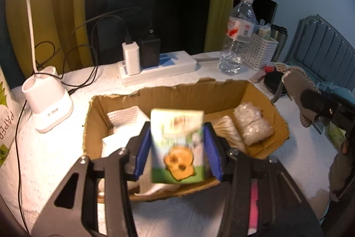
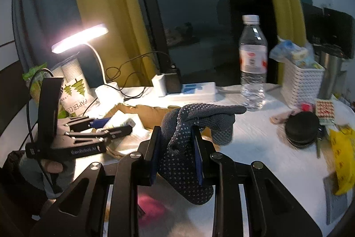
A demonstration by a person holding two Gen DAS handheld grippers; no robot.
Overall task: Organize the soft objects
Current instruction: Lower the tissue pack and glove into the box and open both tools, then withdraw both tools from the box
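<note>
— Left tool [image 1: 177,143] status?
— Clamped on a tissue pack [image 1: 177,146] at frame centre, held upright above the cardboard box [image 1: 168,94]. White folded cloths [image 1: 124,126] lie in the box's left half, clear-wrapped bundles [image 1: 253,123] in its right.
— Right tool [image 2: 176,148]?
— Clamped on a grey dotted glove [image 2: 190,139], lower centre of its view, above the white worktop [image 2: 255,148]. Water bottle [image 2: 253,63] stands upper right, lit desk lamp [image 2: 79,39] upper left.

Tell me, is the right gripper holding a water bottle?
No, the right gripper is shut on a grey dotted glove, while the water bottle stands apart on the table behind it.
</note>
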